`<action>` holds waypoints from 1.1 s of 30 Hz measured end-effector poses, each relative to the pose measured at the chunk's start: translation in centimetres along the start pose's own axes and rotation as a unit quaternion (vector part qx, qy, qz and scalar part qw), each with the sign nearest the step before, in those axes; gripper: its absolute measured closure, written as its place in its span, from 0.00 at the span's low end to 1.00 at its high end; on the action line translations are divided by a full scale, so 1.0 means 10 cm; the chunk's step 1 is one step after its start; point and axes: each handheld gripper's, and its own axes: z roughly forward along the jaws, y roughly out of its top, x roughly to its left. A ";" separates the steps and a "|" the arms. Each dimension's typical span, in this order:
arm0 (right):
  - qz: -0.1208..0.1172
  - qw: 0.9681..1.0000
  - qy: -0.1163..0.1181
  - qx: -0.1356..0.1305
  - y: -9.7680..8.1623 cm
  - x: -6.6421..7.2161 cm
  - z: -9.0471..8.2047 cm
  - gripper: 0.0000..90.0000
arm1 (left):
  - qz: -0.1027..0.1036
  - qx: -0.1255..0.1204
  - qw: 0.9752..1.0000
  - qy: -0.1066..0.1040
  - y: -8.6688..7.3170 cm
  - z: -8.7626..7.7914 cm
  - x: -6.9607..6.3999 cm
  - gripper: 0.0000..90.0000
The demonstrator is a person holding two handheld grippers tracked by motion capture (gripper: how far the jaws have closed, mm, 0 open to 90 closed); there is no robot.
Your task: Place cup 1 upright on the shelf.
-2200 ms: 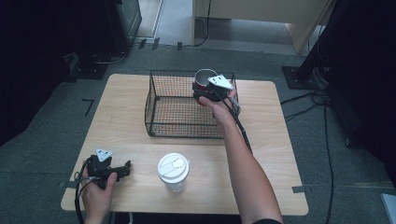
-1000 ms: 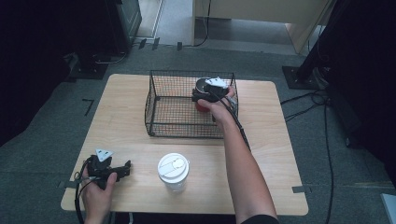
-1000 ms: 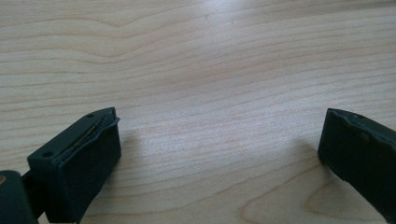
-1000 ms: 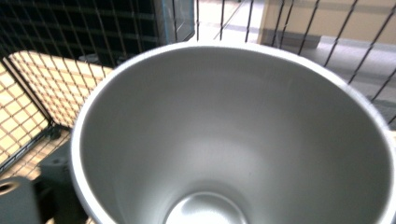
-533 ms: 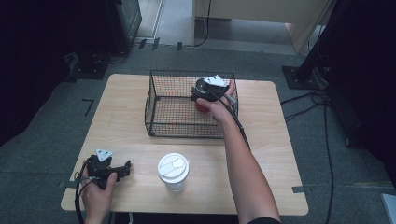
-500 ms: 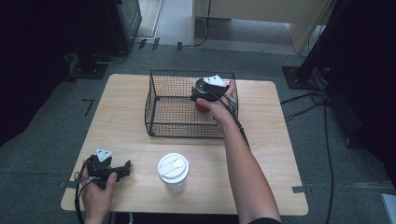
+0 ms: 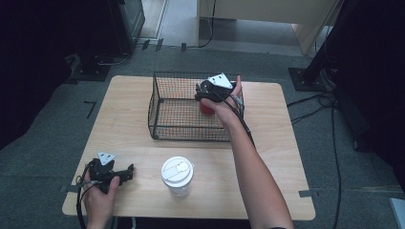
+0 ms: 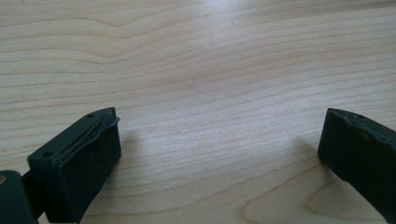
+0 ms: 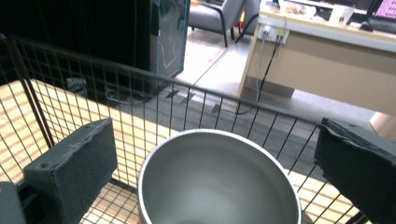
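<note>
Right gripper (image 7: 206, 95) is over the right end of the black wire basket (image 7: 165, 126), which sits at the middle of the far half of the wooden table (image 7: 133, 119). Its jaws stand wide apart. In the right gripper view a cup (image 9: 218, 179) with a bare metal inside sits upright between the jaws, mouth open to the camera; there is a gap on each side of the rim, so neither pad is pressing it. From the high view the cup (image 7: 207, 108) shows as a red patch just under the person's right hand (image 7: 224, 102), inside the basket near its right wall. Whether it stands on the basket floor I cannot tell. Basket mesh (image 9: 140, 102) runs behind the cup, with floor and a desk beyond.

Left gripper (image 7: 125, 172) lies on the table at the near left corner, held in the left hand (image 7: 100, 188), well apart from the basket. The left gripper view has its jaws spread wide with only bare wood grain (image 8: 210, 93) between them.

A paper cup with a white lid (image 7: 177, 175) stands upright on the near edge of the table, between the two forearms, nearer the left gripper.
</note>
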 end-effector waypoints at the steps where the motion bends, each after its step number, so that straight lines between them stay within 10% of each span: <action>1: 0.000 1.000 0.001 -0.003 0.02 0.00 -0.02 0.00 | 0.000 0.000 1.000 0.000 0.00 0.00 0.00 0.00; 33: 0.031 0.989 0.060 -0.132 0.28 -0.16 -1.06 0.00 | 0.000 -0.002 1.000 0.000 0.00 0.00 0.00 0.00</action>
